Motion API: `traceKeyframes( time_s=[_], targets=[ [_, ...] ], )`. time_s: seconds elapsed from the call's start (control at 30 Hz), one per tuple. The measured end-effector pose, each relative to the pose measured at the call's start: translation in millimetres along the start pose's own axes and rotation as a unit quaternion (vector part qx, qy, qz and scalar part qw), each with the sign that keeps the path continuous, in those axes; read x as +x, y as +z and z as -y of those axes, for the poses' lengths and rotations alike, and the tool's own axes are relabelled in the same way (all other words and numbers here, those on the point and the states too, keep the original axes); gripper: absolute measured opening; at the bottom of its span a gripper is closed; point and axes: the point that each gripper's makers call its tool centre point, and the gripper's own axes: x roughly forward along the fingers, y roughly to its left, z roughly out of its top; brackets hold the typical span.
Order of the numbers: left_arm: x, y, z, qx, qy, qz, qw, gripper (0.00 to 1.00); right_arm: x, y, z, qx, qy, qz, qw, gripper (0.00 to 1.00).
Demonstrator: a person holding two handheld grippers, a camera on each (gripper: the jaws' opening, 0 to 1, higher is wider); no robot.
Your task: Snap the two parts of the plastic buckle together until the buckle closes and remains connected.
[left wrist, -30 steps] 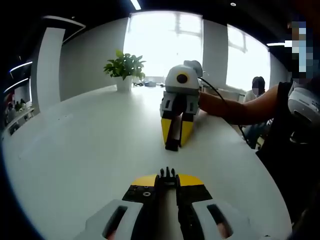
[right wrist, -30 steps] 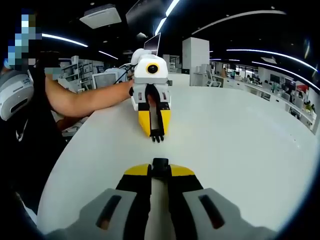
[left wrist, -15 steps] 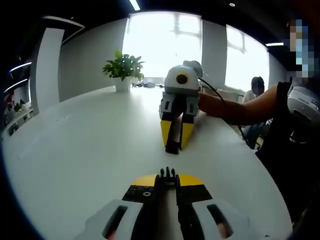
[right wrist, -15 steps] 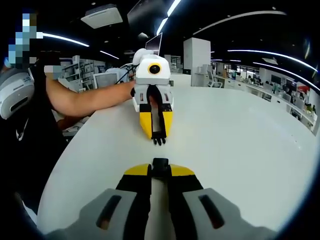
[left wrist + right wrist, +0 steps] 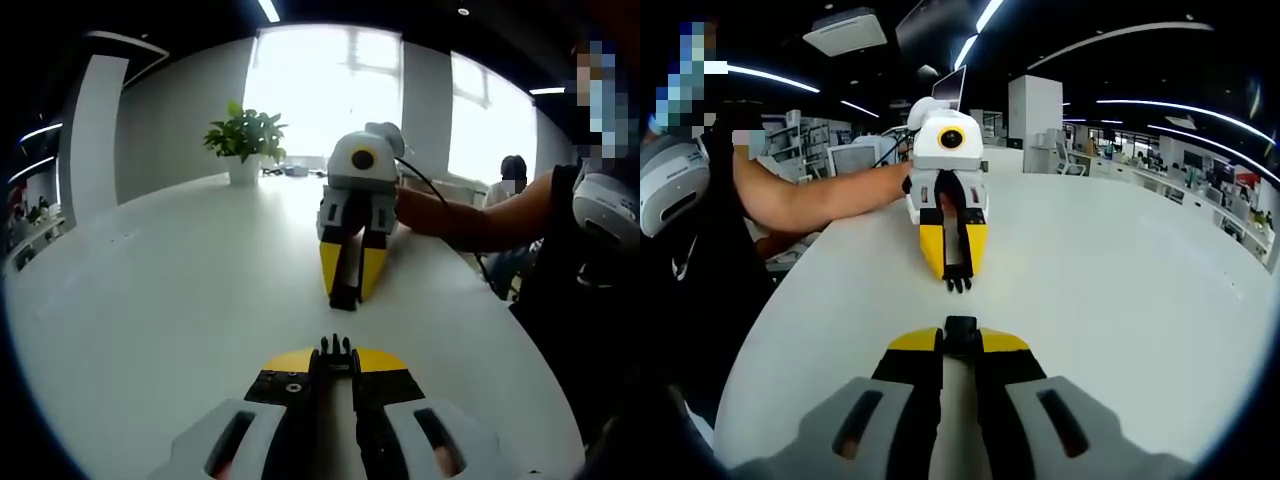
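Observation:
The black pronged half of the buckle (image 5: 335,347) sticks out from between the yellow-tipped jaws of my left gripper (image 5: 335,362), which is shut on it. Facing it across a gap of bare table, my right gripper (image 5: 345,285) is shut on the black socket half (image 5: 345,293). In the right gripper view, the socket half (image 5: 960,327) shows at the tip of my right gripper (image 5: 960,345). Beyond it the left gripper (image 5: 957,265) points back with the pronged half (image 5: 957,283) at its tip. The two halves are apart and roughly in line.
Both grippers hover low over a large white table (image 5: 170,290). A potted plant (image 5: 247,135) stands at its far edge. The person's forearm (image 5: 480,215) reaches in from the right, and a second person (image 5: 515,175) sits behind. Office desks lie beyond the table (image 5: 1120,300).
The opposite gripper has drifted very slightly in each view. The gap between the two buckle halves looks about the same, and both grips are unchanged.

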Motion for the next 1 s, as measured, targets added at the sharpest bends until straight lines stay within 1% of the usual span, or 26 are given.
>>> traceKeyframes(
  time_s=[0.6,0.77,0.83,0.93,1.0],
  targets=[
    [4.8,1.5,4.8,0.005,-0.004,0.001,1.0000,0.11,1.5,0.7,-2.0,-0.002,0.001,0.001,1.0000,0.11],
    [5.0,1.8,5.2,0.007,-0.002,0.000,1.0000,0.11,1.8,1.1,-2.2,-0.005,0.000,0.001,1.0000,0.11],
    [4.7,2.1,3.2,0.008,0.003,-0.001,1.0000,0.11,1.8,1.4,-2.0,-0.005,0.000,0.001,1.0000,0.11],
    [1.7,6.5,2.0,0.007,0.003,0.010,0.9999,0.11,1.3,2.9,-1.0,-0.005,-0.002,0.005,1.0000,0.11],
    [1.8,7.0,1.7,0.007,0.003,0.011,0.9999,0.11,1.5,2.2,-0.8,-0.004,-0.002,0.003,1.0000,0.11]
  ],
)
